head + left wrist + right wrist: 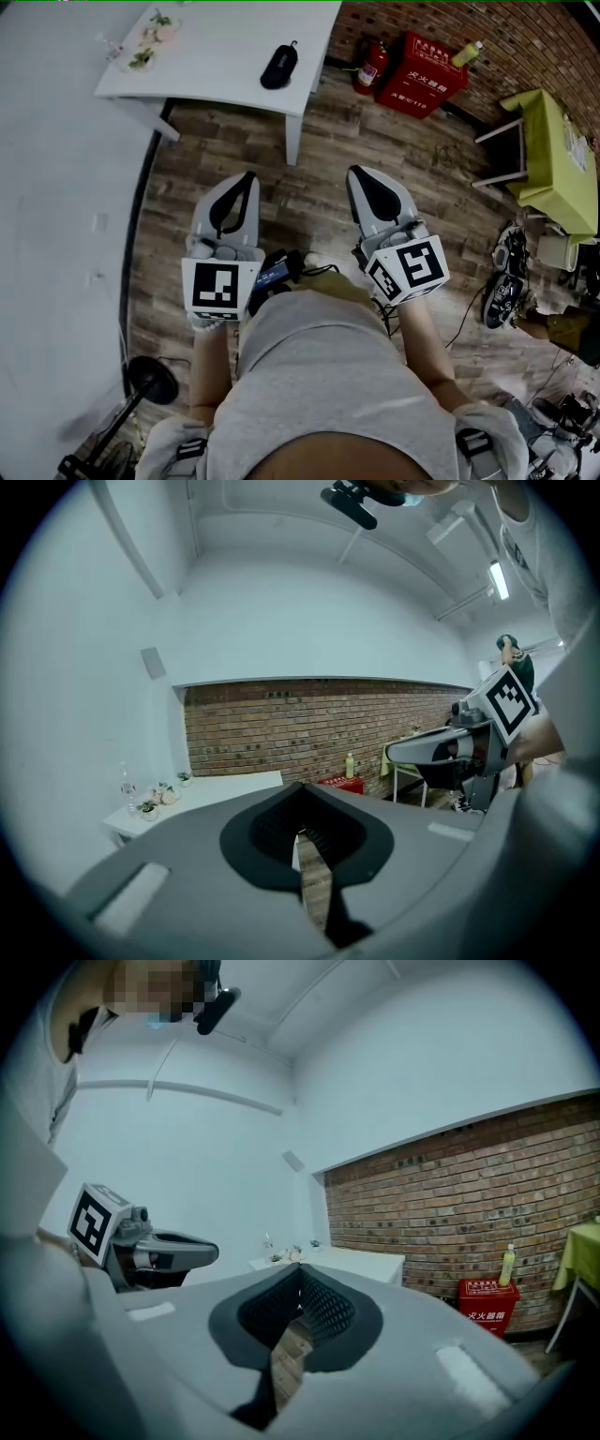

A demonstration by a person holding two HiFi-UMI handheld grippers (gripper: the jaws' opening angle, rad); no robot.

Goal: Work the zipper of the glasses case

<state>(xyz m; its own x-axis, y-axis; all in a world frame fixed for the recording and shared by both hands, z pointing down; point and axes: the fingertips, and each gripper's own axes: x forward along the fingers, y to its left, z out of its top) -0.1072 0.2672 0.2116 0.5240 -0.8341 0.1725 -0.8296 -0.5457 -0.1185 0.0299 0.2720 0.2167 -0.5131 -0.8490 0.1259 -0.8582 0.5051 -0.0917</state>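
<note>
The black glasses case (pixel 279 66) lies zipped up on the white table (pixel 216 66), near its right edge and far ahead of me. Both grippers are held close to my body over the wooden floor, well short of the table. My left gripper (pixel 246 178) (pixel 300 791) is shut with nothing between its pads. My right gripper (pixel 361 173) (pixel 298 1275) also looks shut and empty, with its tips together. Each gripper shows in the other's view, the right gripper (pixel 450 752) and the left gripper (pixel 159 1252). The case does not show in either gripper view.
Small plants and a vase (pixel 150 36) stand at the table's left end. A fire extinguisher (pixel 371 67) and a red box (pixel 420 75) sit by the brick wall. A green-covered table (pixel 553 159) is at the right, shoes (pixel 502 291) and cables are on the floor, and a stand base (pixel 150 380) is at the lower left.
</note>
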